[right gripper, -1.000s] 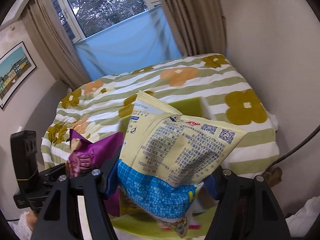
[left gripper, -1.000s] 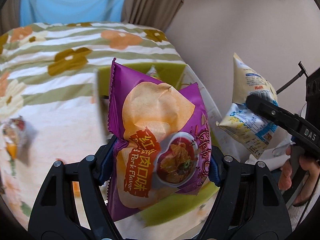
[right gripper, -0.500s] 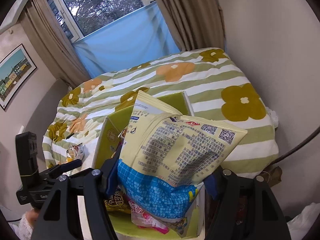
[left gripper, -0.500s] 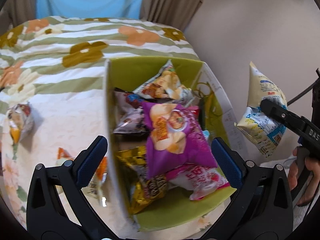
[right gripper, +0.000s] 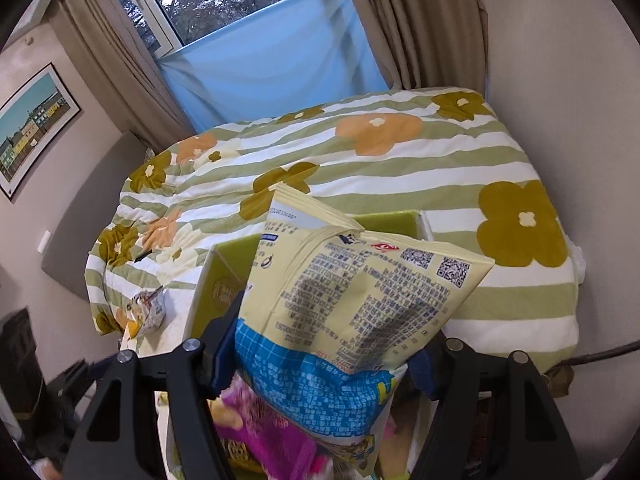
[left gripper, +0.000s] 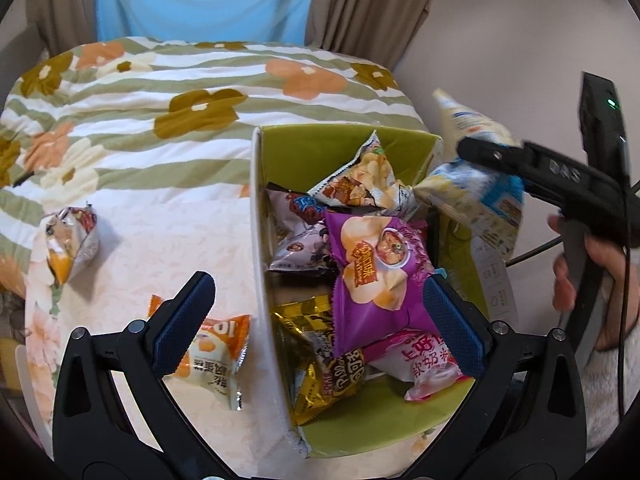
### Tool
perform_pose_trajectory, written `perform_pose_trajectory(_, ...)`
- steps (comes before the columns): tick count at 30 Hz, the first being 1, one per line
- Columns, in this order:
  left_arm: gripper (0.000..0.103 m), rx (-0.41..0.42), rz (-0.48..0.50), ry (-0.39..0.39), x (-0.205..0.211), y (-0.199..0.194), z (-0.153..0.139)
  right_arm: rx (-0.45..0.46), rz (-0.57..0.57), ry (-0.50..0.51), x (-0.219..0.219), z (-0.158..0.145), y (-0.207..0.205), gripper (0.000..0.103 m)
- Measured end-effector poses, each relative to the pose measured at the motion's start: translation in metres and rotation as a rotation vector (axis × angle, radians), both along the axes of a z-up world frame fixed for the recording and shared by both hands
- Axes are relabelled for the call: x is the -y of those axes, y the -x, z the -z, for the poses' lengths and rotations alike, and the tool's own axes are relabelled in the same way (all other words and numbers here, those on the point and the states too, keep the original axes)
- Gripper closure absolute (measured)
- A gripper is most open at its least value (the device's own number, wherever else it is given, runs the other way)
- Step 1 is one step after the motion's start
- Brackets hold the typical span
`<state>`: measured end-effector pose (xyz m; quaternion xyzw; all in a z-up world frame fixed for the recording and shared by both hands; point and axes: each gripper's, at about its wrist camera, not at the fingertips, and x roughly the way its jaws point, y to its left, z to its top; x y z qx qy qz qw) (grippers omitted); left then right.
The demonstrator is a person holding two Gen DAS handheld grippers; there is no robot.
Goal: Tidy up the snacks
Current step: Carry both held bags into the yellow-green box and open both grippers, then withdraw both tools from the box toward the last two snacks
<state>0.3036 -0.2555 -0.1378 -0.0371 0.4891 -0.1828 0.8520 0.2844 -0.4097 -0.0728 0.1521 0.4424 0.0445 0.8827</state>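
Observation:
A green cardboard box [left gripper: 332, 142] sits on the bed and holds several snack bags. A purple chip bag [left gripper: 380, 276] lies on top of them. My left gripper [left gripper: 320, 316] is open and empty just above the box's near left wall. My right gripper [right gripper: 324, 356] is shut on a yellow and blue snack bag [right gripper: 352, 308], held over the box's right edge; that bag also shows in the left wrist view [left gripper: 476, 188]. Two loose snack bags lie on the bed left of the box: an orange and white one [left gripper: 212, 356] and a silver one [left gripper: 68, 236].
The bed has a striped flowered quilt [left gripper: 192, 92] behind the box. A beige wall [left gripper: 500, 40] rises close on the right. Curtains and a window [right gripper: 240, 20] stand at the far end. A cable [right gripper: 600, 354] hangs at the right edge of the bed.
My left gripper opened and let the purple chip bag drop into the box, then drew back. My right gripper moved with its bag over the box.

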Motion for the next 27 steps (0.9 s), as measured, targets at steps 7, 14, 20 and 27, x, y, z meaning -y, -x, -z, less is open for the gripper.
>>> perform_pose_trajectory(7, 0.001, 0.014, -0.022, -0.013, -0.008, 0.009, -0.001, 0.055, 0.029, -0.012, -0.005, 0.004, 0.008, 0.001)
perform_pose_trajectory(14, 0.001, 0.026, -0.019, -0.003, -0.015, 0.022, -0.005, 0.078, -0.009, 0.084, -0.017, 0.001, 0.034, 0.001)
perform_pose_trajectory(20, 0.001, 0.061, -0.023, -0.009, -0.027, 0.035, -0.020, 0.119, -0.031, 0.111, -0.030, -0.022, 0.051, 0.001)
perform_pose_trajectory(27, 0.000, 0.128, -0.072, -0.044, -0.067, 0.052, -0.039, 0.188, -0.084, 0.132, -0.069, -0.053, 0.070, 0.000)
